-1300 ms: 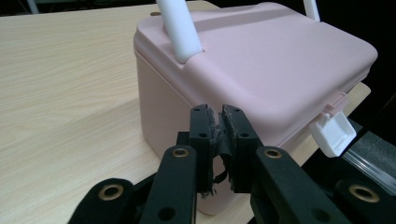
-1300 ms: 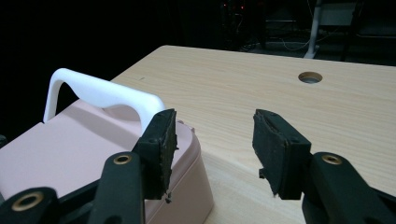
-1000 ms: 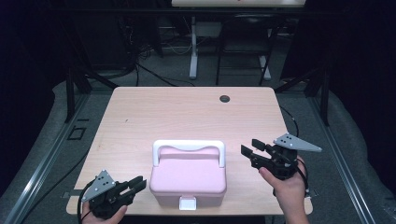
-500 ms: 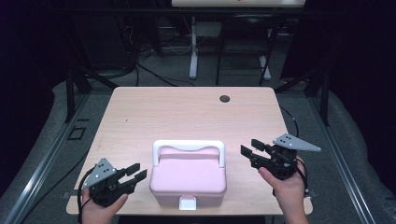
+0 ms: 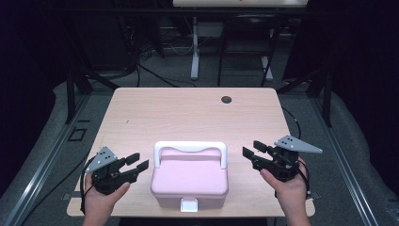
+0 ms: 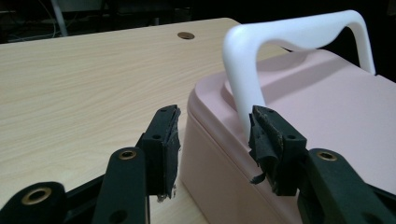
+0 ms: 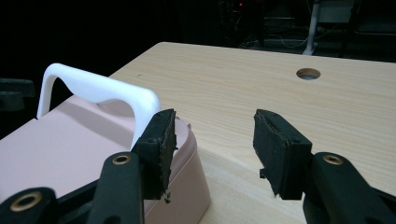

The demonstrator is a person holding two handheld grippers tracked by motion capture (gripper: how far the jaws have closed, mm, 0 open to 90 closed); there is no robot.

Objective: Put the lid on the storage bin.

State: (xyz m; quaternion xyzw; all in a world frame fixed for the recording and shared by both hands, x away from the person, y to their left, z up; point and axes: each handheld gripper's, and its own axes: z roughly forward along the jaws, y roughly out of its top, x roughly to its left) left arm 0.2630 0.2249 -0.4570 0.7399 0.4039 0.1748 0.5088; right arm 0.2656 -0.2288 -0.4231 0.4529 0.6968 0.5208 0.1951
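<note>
pink lidded box on worktop: rigid, smooth plastic, likely light | hold: white handle | left hand-held gripper beside box, just opened wide, empty | right hand-held gripper beside box, wide, empty

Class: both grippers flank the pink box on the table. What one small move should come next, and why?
Probably ease both grippers inward to the box's sides. The left gripper and right gripper stand open on either side of the pink box, short of touching it; the left's jaws have just been opening with nothing between them. The white handle stands upright and the front latch looks untouched.
</note>
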